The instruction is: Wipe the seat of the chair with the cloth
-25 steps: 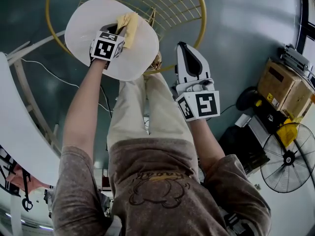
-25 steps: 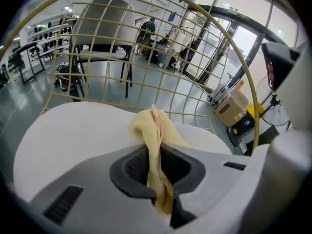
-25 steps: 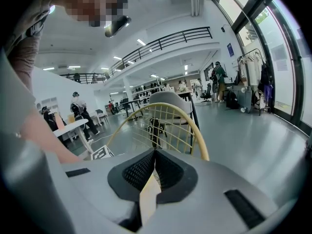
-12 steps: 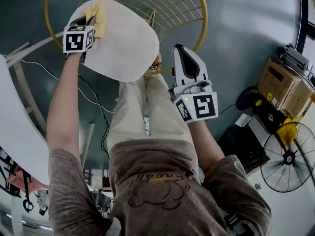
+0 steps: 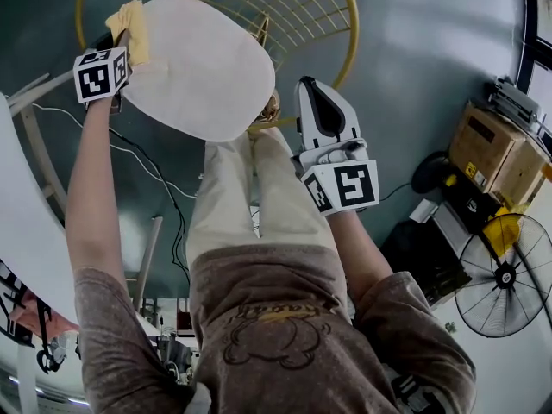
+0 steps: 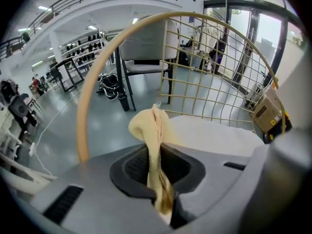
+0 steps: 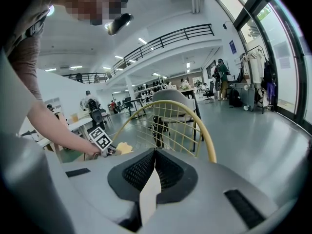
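Note:
The chair has a white oval seat (image 5: 203, 67) and a yellow wire back (image 5: 285, 7). My left gripper (image 5: 121, 43) is at the seat's far left edge, shut on the yellow cloth (image 5: 129, 20), which bunches out over that edge. In the left gripper view the cloth (image 6: 152, 140) is pinched between the jaws of my left gripper (image 6: 157, 152), with the seat (image 6: 219, 138) beyond it to the right. My right gripper (image 5: 312, 84) hangs off the seat's right side above the person's leg, shut and holding nothing. The right gripper view looks past its shut jaws at the cloth (image 7: 123, 147).
A cardboard box (image 5: 496, 149) and a floor fan (image 5: 504, 287) stand at the right. A cable (image 5: 147, 166) runs over the floor under the left arm. A white table edge (image 5: 26, 222) curves along the left. Another chair (image 6: 144, 48) stands behind the yellow back.
My left gripper has dragged the cloth across the seat from near its middle to the far left edge. The right gripper has barely shifted.

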The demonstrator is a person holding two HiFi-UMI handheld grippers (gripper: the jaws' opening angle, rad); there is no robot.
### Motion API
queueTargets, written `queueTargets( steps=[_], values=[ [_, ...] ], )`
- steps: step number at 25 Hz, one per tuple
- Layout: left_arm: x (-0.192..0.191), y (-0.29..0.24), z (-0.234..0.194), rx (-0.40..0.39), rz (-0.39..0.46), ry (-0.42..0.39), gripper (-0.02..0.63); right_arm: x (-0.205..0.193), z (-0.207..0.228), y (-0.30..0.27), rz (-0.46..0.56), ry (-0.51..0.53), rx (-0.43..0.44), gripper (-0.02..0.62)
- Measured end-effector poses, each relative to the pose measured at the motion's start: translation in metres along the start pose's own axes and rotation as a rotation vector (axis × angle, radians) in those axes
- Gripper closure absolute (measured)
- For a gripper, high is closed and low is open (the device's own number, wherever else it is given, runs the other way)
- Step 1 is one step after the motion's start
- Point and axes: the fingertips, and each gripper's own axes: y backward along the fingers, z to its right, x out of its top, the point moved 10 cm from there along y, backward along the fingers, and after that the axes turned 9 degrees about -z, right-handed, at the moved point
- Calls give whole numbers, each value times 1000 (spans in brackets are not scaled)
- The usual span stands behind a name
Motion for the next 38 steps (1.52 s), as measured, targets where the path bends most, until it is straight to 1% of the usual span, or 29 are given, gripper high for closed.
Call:
queueTargets(
  steps=[3, 5, 9, 13, 18, 20, 22, 26, 33, 36, 38],
  values=[
    [-2, 12, -8, 54, 39, 45, 557, -1, 3, 3, -1, 2, -2, 569],
    [-3, 21, -9, 61, 70, 70, 558, -1, 4, 5, 2, 3, -2, 569],
    [-6, 33, 5, 24, 107, 48, 557, -2, 5, 7, 4, 6, 0, 569],
    [-13, 43, 31, -38, 131, 25, 558, -2, 5, 8, 7, 9, 8, 569],
    [-35, 52, 73, -138, 167, 31, 558, -3, 4, 7, 9, 12, 14, 569],
    [-45, 55, 93, -176, 163, 14, 558, -3, 4, 6, 9, 10, 17, 569],
    [-54, 58, 114, -216, 147, -13, 558, -4, 3, 5, 7, 10, 21, 569],
    [-70, 66, 154, -327, 119, -42, 557, -5, 2, 3, 5, 9, 27, 569],
    [-94, 76, 224, -577, 69, -66, 557, -6, 0, 0, 2, 6, 34, 569],
    [-100, 79, 245, -637, 45, -85, 558, -6, 0, -1, 1, 7, 38, 569],
    [-104, 77, 254, -683, 12, -104, 558, -7, 1, -1, 2, 7, 36, 569]
  ],
)
